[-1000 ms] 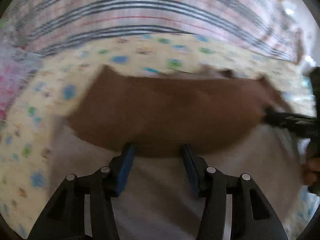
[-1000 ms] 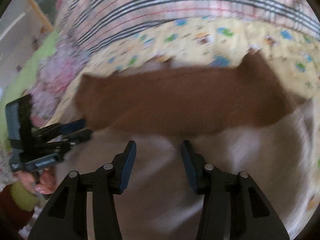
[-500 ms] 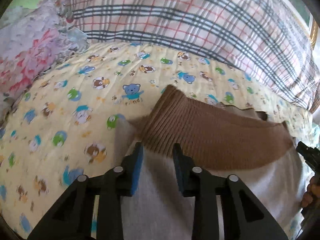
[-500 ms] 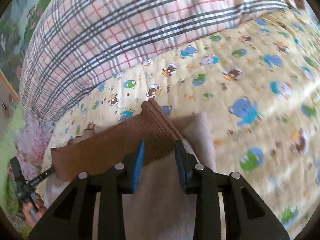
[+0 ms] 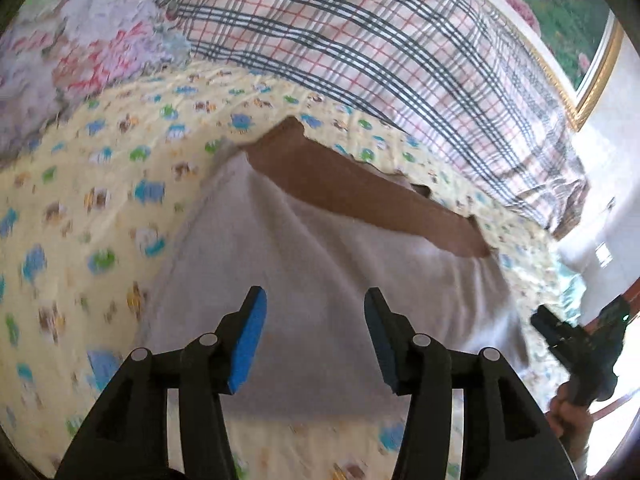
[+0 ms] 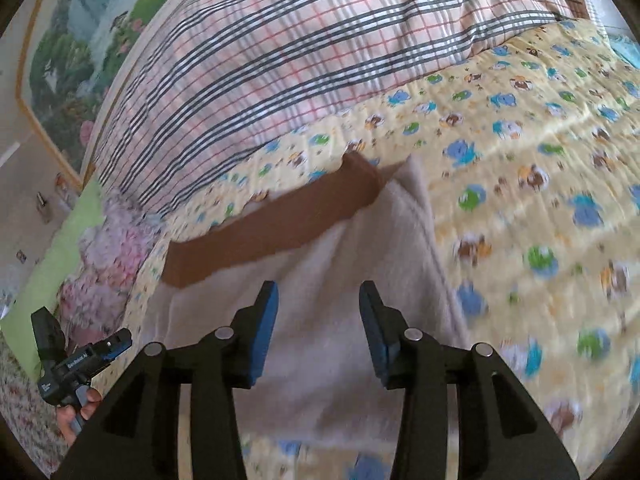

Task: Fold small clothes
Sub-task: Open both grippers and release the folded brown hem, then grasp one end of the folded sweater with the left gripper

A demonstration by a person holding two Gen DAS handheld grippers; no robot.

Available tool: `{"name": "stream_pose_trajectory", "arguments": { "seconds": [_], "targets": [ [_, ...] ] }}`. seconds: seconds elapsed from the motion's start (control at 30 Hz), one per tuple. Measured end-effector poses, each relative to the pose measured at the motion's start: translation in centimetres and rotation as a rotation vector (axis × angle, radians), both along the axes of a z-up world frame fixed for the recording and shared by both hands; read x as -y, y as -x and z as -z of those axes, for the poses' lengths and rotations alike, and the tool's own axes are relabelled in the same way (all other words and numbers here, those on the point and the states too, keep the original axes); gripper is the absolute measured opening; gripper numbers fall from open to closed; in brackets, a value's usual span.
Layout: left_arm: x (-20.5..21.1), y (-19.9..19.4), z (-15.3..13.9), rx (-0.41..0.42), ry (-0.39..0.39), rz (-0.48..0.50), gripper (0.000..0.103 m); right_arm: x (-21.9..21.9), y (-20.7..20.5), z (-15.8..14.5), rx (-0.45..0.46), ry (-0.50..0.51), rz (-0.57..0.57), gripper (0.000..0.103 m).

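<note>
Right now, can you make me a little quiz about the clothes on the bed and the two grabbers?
1. True or false: the left gripper is shut on the garment.
2. What colour is the garment's ribbed band: A green, B brown, C blue?
3. Fill in: the garment lies on a yellow ____ printed with little animals.

Key: 1 false, it is open, like the right gripper. 2 B. 3 blanket.

left gripper: spread, empty | folded garment: flat on yellow blanket | right gripper: beside garment
</note>
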State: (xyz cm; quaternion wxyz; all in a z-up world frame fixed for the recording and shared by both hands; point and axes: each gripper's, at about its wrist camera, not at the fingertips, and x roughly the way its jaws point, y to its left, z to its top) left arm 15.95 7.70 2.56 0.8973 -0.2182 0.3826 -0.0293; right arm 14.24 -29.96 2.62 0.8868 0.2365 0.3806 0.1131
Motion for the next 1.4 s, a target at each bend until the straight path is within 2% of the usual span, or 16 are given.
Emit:
{"name": "stream_pose_trajectory", "arguments": {
  "seconds": [0.2,0.4,0.73,0.83,0.97,1.17,1.4],
  "targets": [
    [0.3,4.3,0.8,-0.013,0.061,-0.032,0.052,-2.3,3.8,-0.2,0.012,0.02,-0.052,0.05],
    [0.1,7.5,2.7,-0.056,0.086,-0.041,0.052,-3.5,6.8,0.0,0.02,0.022,-0.071,0.052],
    [-0.1,10.0,6.1,-0.119,0.153,-0.067,0.053,-4.8,10.7,1.8,0.003,0.036,-0.094,0.056],
    [-0.2,9.9,6.3,-0.121,0.159,-0.071,0.054,-5.1,11.5,2.6,-0.016,0.041,-0.11,0.056],
    [-0.8,8.9,6.2,-0.111,0.185,-0.098,0.064,-5.3,12.0,3.0,-0.027,0.037,-0.116,0.057],
    [-2.9,5.8,7.0,-0.107,0.24,-0.17,0.064,-5.4,11.9,2.8,-0.013,0.025,-0.116,0.057],
    [-4.6,1.6,7.2,-0.077,0.22,-0.266,0.064,-5.8,11.3,2.3,-0.006,0.007,-0.13,0.057]
  ]
}}
